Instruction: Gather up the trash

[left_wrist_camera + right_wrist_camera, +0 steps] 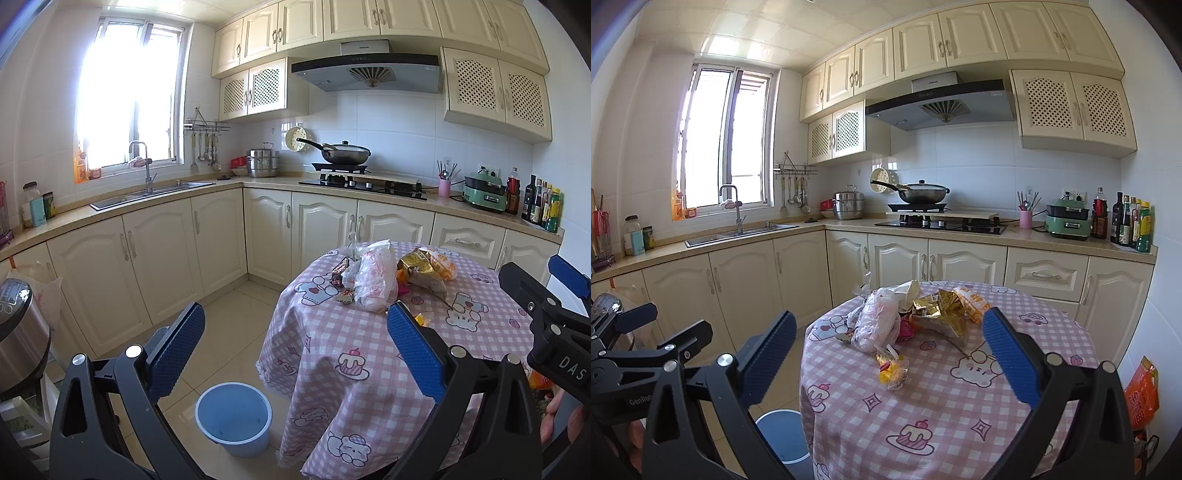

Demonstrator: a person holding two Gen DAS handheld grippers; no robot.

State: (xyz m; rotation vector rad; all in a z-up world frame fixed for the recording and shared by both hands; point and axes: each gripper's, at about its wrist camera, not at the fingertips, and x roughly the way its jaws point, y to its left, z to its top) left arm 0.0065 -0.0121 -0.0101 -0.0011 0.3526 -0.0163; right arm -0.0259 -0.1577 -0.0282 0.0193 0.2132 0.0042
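While both tools [295, 321] [889, 332] gape, wrappers [934, 314] litter the table [942, 406]; the blue bucket [233, 417] holds nothing.

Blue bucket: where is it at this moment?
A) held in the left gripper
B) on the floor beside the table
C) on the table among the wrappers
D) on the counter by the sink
B: the blue bucket stands on the floor tiles next to the draped table, while the left gripper is open and holds nothing.
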